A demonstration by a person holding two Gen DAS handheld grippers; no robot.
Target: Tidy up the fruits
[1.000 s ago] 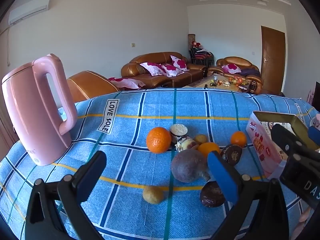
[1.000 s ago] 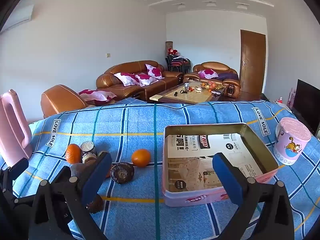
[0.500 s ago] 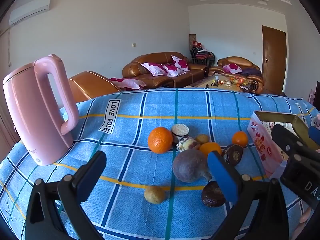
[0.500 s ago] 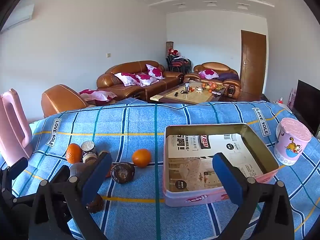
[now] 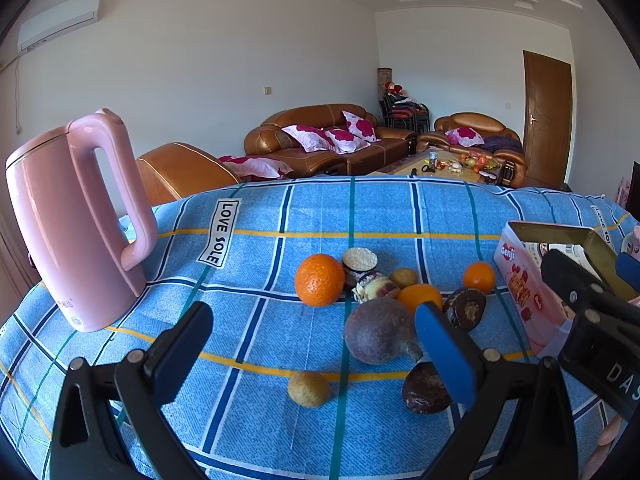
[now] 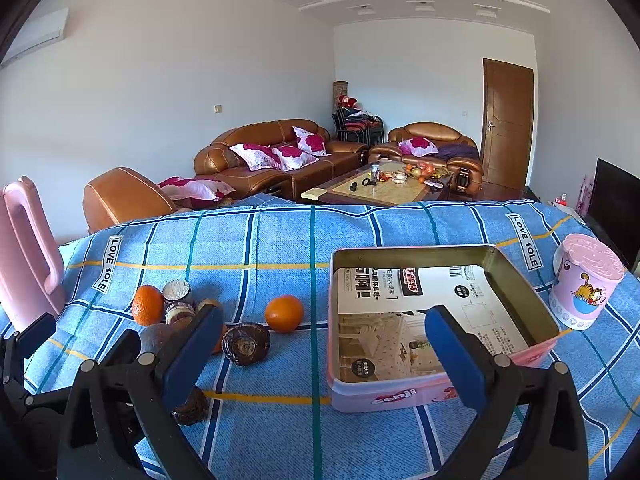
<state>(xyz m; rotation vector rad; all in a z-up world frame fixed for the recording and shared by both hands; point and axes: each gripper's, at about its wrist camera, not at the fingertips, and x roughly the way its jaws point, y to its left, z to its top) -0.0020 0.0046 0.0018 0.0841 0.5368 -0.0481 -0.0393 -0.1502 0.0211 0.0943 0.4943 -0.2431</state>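
Both the left gripper (image 5: pixel 312 346) and right gripper (image 6: pixel 324 344) hovered with jaws spread, empty. Round oranges (image 5: pixel 319 285) and dark purple fruits (image 5: pixel 379 330) lay clustered on the blue checked table (image 5: pixel 256 320), beside the open pink tin box (image 6: pixel 436 320).

Black hand-held gripper (image 5: pixel 312 344) frames, blue pads (image 5: pixel 444 356), silver screws.

White walls, brown leather sofas (image 6: pixel 276 152), wooden door (image 6: pixel 507 124), coffee table (image 6: pixel 384 190).

Blue checked cloth (image 5: pixel 256 320) carries fruits (image 5: pixel 380 308), tin (image 6: pixel 440 320), kettle (image 5: pixel 76 220), cup (image 6: pixel 586 280).
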